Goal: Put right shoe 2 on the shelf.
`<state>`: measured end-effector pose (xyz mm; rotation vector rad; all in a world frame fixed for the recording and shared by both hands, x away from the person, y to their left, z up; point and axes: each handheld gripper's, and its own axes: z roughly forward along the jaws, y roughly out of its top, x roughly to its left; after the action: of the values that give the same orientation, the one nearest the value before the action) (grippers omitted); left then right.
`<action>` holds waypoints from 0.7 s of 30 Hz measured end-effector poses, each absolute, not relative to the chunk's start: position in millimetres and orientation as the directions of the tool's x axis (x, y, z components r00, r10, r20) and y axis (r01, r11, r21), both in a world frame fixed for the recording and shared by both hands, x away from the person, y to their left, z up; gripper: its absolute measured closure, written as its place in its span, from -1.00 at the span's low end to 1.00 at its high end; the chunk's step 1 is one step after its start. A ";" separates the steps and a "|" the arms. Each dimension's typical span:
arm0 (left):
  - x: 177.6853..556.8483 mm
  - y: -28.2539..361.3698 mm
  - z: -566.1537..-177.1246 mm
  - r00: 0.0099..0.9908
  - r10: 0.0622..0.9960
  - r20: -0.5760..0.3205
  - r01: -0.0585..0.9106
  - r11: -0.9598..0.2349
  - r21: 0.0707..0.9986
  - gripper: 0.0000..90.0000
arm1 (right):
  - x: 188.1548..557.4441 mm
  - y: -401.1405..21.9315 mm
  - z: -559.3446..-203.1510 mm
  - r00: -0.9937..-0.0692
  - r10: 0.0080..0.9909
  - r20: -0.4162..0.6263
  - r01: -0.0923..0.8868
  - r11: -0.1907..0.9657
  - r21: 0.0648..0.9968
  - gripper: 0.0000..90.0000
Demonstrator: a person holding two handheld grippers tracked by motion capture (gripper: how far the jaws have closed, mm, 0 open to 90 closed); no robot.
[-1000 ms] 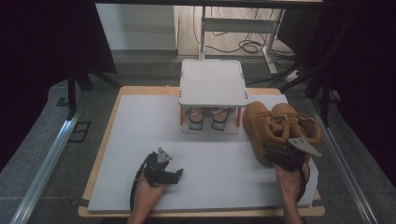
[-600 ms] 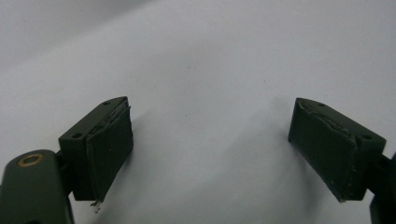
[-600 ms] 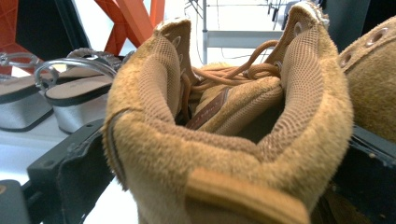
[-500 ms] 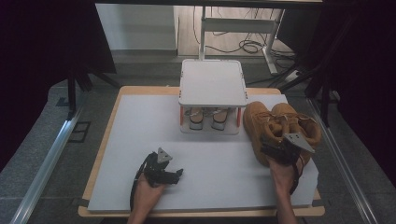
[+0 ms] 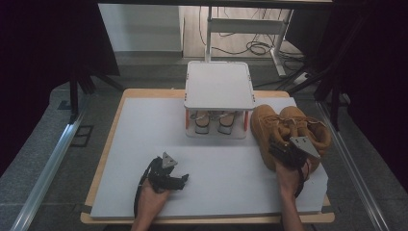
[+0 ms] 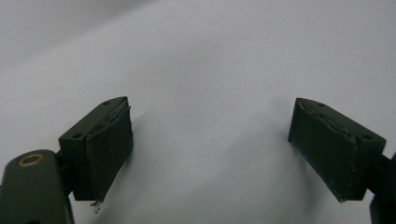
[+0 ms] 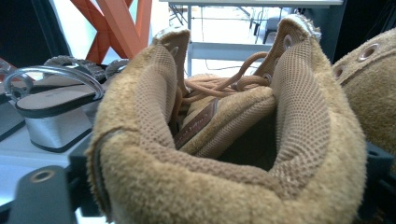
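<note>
Tan suede boot (image 7: 224,140), the left of a pair at the right side of the white mat (image 5: 144,144), sits with its collar between the right gripper's (image 5: 284,153) jaws, which have just been closing around it. Left gripper (image 6: 210,140) rests on the mat, jaws wide apart, holding nothing.

Black grippers (image 5: 166,175) — grey three-cornered plates, trailing cables

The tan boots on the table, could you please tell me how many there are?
2. The left boot stands right of the rack, its heel collar between the right tongs. The right boot sits against it on the far side. None seem hidden.
</note>
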<state>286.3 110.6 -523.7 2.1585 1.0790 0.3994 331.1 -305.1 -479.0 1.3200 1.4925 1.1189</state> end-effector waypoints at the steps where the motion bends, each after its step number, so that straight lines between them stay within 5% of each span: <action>1: 286.3 110.6 -523.7 0.609 0.793 -0.028 0.583 -0.424 0.693 -0.69 | 330.4 -305.0 -478.5 -0.101 0.994 -0.028 0.257 0.053 0.965 -0.55; 10: 286.4 110.7 -523.7 0.609 0.793 -0.028 0.584 -0.424 0.693 -0.69 | 326.3 -303.2 -477.1 -0.089 0.995 -0.054 0.263 0.075 0.962 0.03; 21: 286.4 110.7 -523.7 0.609 0.793 -0.029 0.584 -0.424 0.693 -0.69 | 326.6 -299.8 -465.7 -0.088 0.994 -0.062 0.268 0.084 0.960 0.19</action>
<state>286.4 110.7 -523.7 2.1585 1.0794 0.3986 326.6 -299.8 -465.7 1.3126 1.5035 1.0689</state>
